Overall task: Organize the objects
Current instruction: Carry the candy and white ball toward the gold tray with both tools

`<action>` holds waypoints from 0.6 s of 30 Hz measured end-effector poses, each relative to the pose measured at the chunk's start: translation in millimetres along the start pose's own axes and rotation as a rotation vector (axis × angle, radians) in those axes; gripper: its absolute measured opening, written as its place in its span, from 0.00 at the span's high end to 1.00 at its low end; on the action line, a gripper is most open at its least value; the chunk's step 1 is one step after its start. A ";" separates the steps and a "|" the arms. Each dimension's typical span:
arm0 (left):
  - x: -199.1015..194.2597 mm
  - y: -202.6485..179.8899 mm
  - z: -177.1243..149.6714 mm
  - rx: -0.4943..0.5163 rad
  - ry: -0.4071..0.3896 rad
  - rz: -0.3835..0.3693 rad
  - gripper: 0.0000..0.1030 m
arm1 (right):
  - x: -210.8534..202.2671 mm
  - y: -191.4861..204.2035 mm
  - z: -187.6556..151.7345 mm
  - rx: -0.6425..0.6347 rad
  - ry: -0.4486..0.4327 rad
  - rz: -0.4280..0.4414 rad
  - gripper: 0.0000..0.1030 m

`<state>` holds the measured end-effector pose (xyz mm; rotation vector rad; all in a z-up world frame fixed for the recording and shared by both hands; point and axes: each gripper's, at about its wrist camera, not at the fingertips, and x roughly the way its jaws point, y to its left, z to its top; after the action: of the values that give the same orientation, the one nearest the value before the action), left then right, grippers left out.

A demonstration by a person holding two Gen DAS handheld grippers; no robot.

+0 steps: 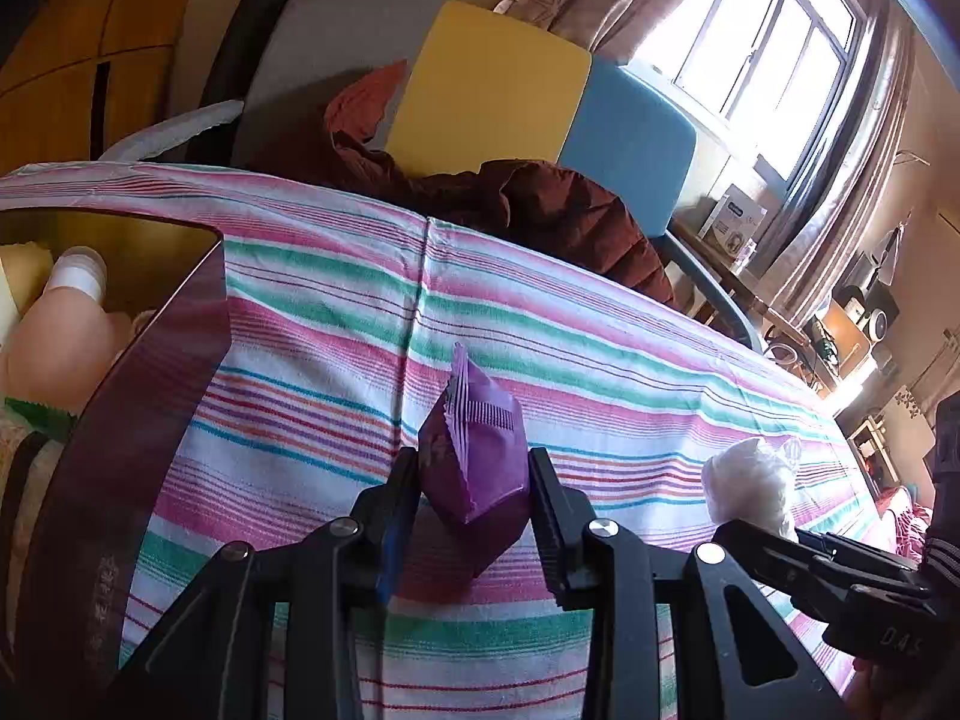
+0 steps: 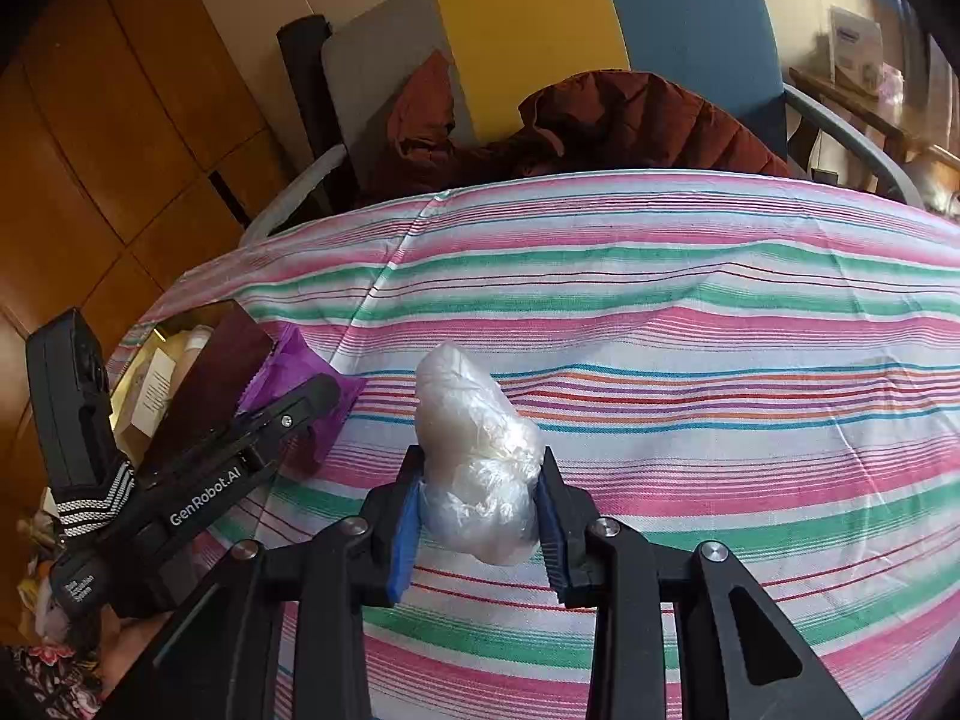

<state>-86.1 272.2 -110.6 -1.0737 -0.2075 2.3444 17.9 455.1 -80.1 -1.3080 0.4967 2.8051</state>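
Tongs (image 1: 474, 498) half-hiding purple packet (image 1: 474, 462)

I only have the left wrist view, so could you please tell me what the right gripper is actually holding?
Observer: The right gripper is shut on a crumpled clear plastic bag, squeezed between both fingers above the striped cloth.
Operator: Thank you. Is there anything in the dark box besides the bottle I can see?
Observer: Yes, the right wrist view shows a pale carton with printed text inside the dark box.
Operator: And how does my purple packet sit relative to that box?
Observer: From the right wrist view, the purple packet in the left gripper sits right beside the box's near corner, over the cloth, not in the box.
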 end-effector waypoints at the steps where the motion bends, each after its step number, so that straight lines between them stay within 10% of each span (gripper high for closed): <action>1: 1.1 1.3 -0.7 -0.006 0.009 0.002 0.66 | -0.7 0.6 -0.3 0.001 -0.002 0.002 0.67; 18: -69.6 -9.2 -18.3 0.008 0.028 -0.157 0.68 | -11.2 14.5 2.7 -0.048 -0.031 0.043 0.67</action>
<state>-31.8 240.8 -74.0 -1.0467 -0.2620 2.1873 21.1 443.5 -66.1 -1.2747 0.4653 2.8846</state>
